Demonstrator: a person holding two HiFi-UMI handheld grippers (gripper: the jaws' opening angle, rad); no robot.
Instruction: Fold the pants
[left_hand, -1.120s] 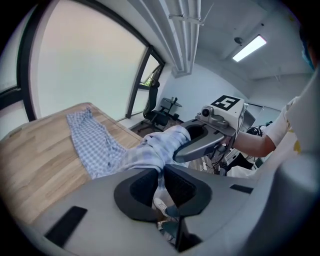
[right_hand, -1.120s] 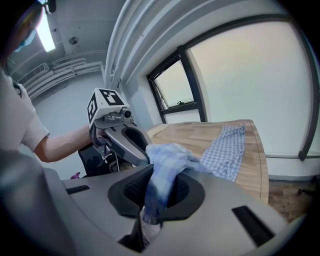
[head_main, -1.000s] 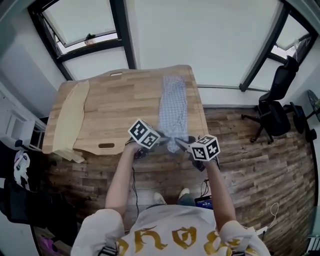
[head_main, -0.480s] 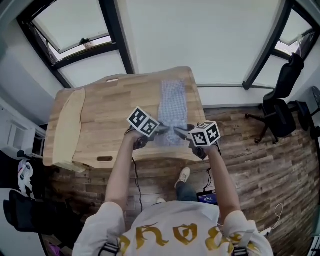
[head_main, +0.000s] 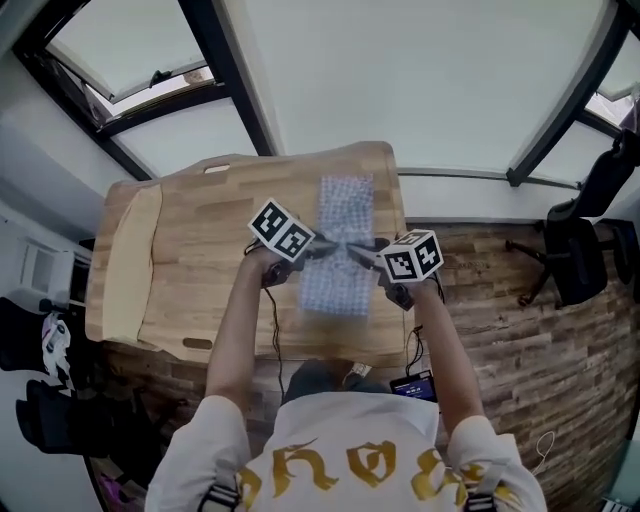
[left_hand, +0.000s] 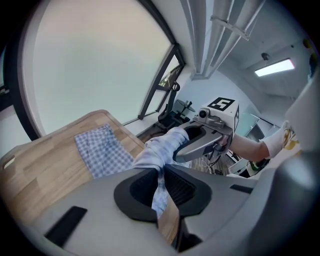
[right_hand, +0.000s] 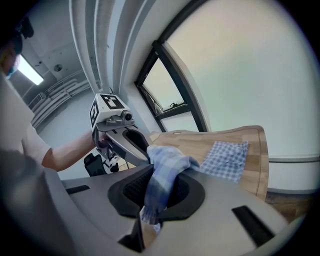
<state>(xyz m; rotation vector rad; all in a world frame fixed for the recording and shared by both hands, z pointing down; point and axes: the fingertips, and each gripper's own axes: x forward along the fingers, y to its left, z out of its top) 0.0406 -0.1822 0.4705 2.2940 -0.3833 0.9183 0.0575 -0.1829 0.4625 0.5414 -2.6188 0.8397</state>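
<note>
Blue-checked pants (head_main: 343, 215) lie lengthwise on the right part of the wooden table (head_main: 200, 250). Their near end is lifted off the table and hangs blurred below the grippers. My left gripper (head_main: 322, 250) is shut on one corner of that end, with the cloth bunched between its jaws (left_hand: 159, 176). My right gripper (head_main: 360, 254) is shut on the other corner (right_hand: 156, 189). The two grippers sit close together above the middle of the pants. The far part of the pants (left_hand: 100, 149) (right_hand: 227, 158) stays flat on the wood. Each gripper view shows the other gripper close by.
A pale cream cloth (head_main: 125, 265) lies along the table's left side. The table's right edge (head_main: 400, 230) runs just beside the pants. An office chair (head_main: 585, 255) stands on the wood floor to the right. A small device (head_main: 410, 385) lies on the floor by my feet.
Both grippers have moved away from me over the table, carrying the pants' near end toward the far end. I have stepped closer to the table.
</note>
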